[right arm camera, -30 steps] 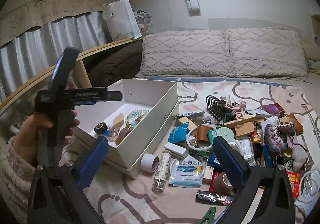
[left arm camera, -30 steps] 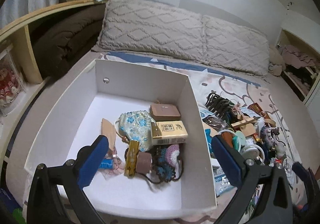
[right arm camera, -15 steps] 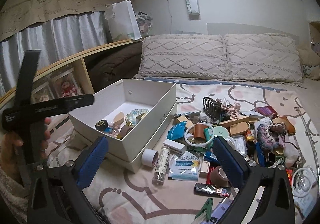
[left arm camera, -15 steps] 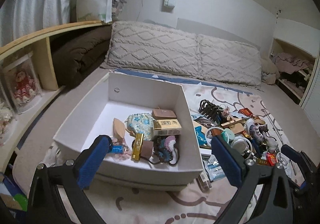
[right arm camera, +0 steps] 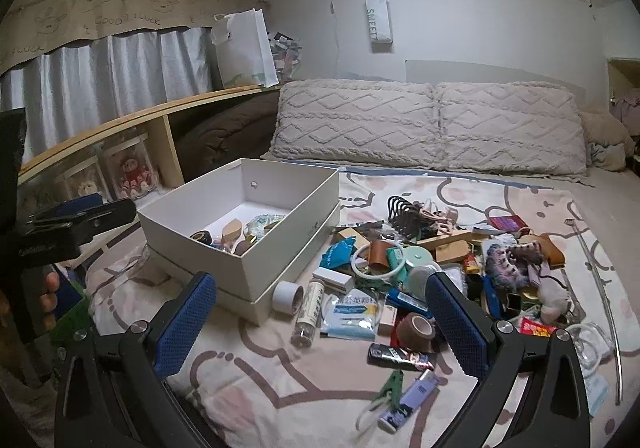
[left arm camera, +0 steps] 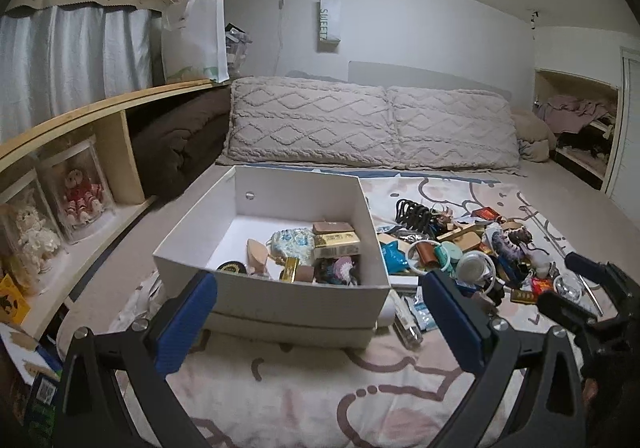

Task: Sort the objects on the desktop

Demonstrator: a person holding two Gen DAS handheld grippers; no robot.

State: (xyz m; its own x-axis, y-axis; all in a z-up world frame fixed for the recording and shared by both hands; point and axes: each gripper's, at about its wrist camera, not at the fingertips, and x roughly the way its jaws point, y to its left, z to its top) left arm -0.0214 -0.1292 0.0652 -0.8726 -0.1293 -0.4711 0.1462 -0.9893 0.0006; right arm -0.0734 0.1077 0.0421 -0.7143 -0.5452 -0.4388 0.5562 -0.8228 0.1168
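Observation:
A white open box point(left arm camera: 280, 304) sits on the bed and holds several small items, among them a tan carton point(left arm camera: 336, 240) and a floral pouch point(left arm camera: 292, 242). It also shows in the right wrist view point(right arm camera: 224, 260). A heap of loose objects point(right arm camera: 420, 268) lies to its right, with a tape roll point(right arm camera: 289, 297), a clear tube point(right arm camera: 310, 308) and a purple lighter point(right arm camera: 416, 392). My left gripper point(left arm camera: 320, 324) is open and empty, pulled back before the box. My right gripper point(right arm camera: 320, 324) is open and empty, above the bed's near part.
Two knitted pillows point(left arm camera: 372, 127) lie along the wall. A wooden shelf point(left arm camera: 100, 115) with dolls in clear cases runs along the left. A brown blanket point(left arm camera: 180, 147) fills its far bay. A thin metal rod point(right arm camera: 600, 288) lies at the heap's right edge.
My left gripper has drawn back and lifted away from the box, which now looks smaller and farther off. My right gripper has risen and drawn back slightly. Both stay open.

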